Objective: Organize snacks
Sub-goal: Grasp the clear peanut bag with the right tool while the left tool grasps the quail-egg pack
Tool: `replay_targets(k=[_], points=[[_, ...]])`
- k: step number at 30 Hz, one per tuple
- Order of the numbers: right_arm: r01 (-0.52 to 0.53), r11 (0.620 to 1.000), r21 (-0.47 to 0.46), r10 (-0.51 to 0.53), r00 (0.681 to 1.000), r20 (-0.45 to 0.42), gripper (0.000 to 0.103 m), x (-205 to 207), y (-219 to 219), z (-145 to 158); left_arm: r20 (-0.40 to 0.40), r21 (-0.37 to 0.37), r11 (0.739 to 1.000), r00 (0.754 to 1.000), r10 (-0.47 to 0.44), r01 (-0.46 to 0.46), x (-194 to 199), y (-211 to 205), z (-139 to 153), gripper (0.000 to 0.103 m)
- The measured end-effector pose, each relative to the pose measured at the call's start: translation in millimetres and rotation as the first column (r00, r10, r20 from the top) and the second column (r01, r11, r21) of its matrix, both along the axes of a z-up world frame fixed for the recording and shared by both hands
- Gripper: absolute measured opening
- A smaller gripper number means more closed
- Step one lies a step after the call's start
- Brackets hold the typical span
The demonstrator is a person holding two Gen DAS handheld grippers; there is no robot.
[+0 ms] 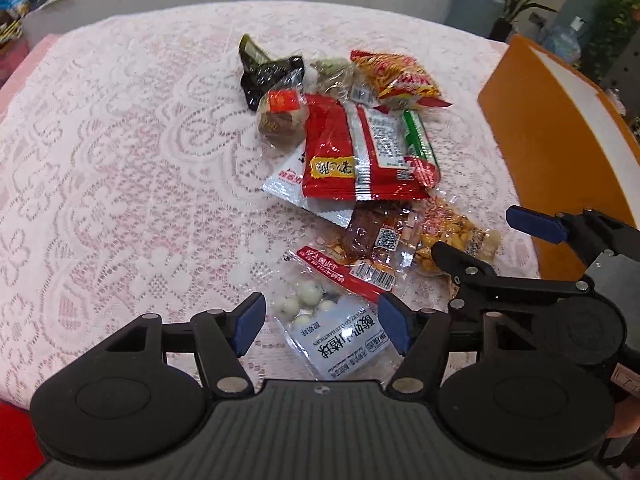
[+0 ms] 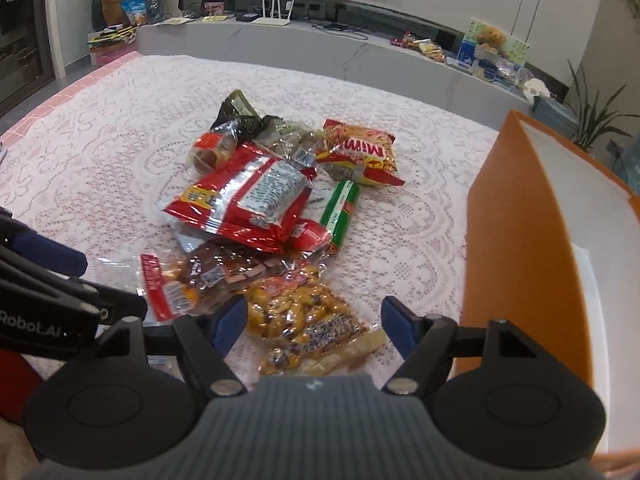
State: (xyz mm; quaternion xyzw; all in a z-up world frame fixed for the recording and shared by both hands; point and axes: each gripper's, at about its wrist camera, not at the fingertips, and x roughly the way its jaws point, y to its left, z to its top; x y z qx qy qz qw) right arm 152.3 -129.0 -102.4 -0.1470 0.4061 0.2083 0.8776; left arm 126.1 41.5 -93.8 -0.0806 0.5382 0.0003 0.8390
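Left gripper [image 1: 322,326] spread, straddling the white-ball packet [image 1: 328,328] without pinching. Right gripper [image 2: 314,326] spread around the peanut packet [image 2: 304,320], pads clear. Snack pile [image 1: 352,152] at 12 o'clock, orange box [image 2: 532,248] at 2 o'clock.

I see the snacks heaped on lace: a red foil packet [image 1: 352,156] atop the pile, a green stick [image 1: 416,136] beside it, a clear peanut bag [image 2: 304,320] nearest, an orange box [image 2: 520,240] standing open alongside.
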Motion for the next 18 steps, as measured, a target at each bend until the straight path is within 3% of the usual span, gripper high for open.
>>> replay_targets(k=[8, 12, 18], points=[[-0.047, 0.996, 0.074, 0.048, 0.999, -0.016, 0.072, 12.4, -5.8, -10.0, -0.040, 0.003, 0.997, 0.996, 0.077, -0.076, 4.9, 3.7, -6.4, 0.080], [-0.076, 0.991, 0.106, 0.083, 0.994, -0.065, 0.072, 11.5, -8.0, -12.0, -0.054, -0.006, 0.995, 0.994, 0.096, -0.097, 2.6, 5.9, -6.8, 0.080], [-0.125, 0.990, 0.070, 0.130, 0.988, -0.083, 0.072, 2.9, -8.7, -17.8, -0.101, -0.055, 0.988, 0.985, 0.141, -0.147, 3.0, 3.7, -13.0, 0.085]])
